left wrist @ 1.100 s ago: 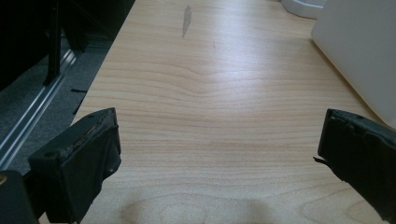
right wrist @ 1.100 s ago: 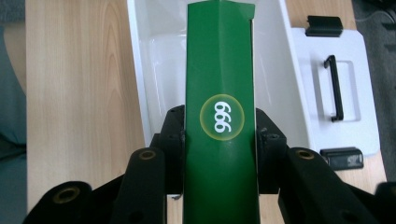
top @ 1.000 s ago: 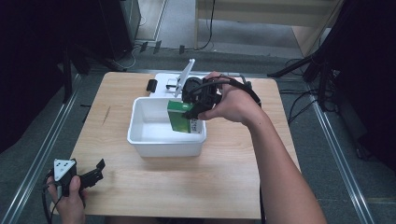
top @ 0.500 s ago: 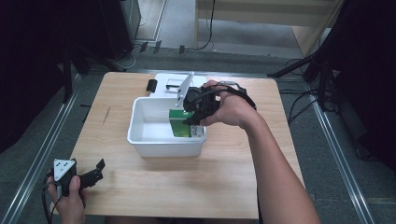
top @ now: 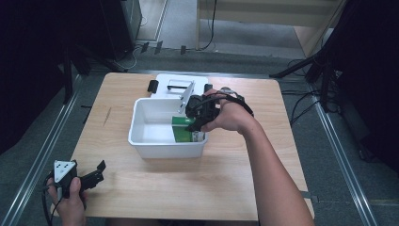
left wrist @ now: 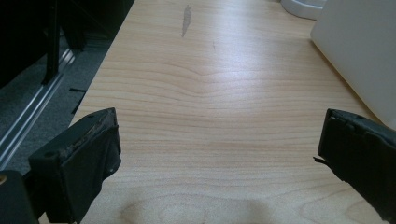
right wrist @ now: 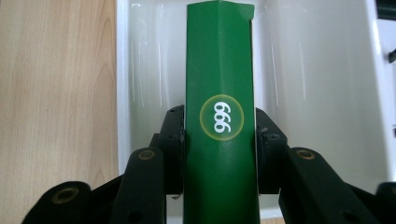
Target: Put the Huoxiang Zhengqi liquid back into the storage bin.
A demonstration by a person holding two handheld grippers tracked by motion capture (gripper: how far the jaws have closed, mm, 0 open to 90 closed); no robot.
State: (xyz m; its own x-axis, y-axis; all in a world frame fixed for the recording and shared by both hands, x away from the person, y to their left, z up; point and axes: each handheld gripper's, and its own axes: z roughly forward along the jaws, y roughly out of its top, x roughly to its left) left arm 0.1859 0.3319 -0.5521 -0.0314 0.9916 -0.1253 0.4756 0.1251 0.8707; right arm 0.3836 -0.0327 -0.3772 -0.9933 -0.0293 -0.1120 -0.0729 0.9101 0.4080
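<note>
The right tool (top: 195,123) is clenched on a green box (top: 188,130), its two black jaws pressing the box's narrow sides from either side; in the right gripper view the box (right wrist: 220,116) stands between the pads, a yellow-ringed circle with white digits on its face, and the right tool (right wrist: 220,154) grips it just at that circle. The box is inside the white bin (top: 141,136), low in it and against the bin's right wall, with its far end toward the bin's inner floor; I cannot tell whether it touches the floor. The right hand (top: 230,117) hangs over the bin's right rim, the forearm running back from it to the near edge of the surface (top: 211,183). The bin sits near the middle of the wooden surface, and just behind the bin lies a white lid (top: 181,84) with a small dark thing (top: 152,85) at the lid's left end. The left tool (top: 91,176) is well apart from the bin, off its near left corner at the edge of the surface, held by the left hand (top: 70,202); it is released, and in the left gripper view its jaws stand wide apart over bare wood, with the bin's white wall (left wrist: 359,51) off to one side.
</note>
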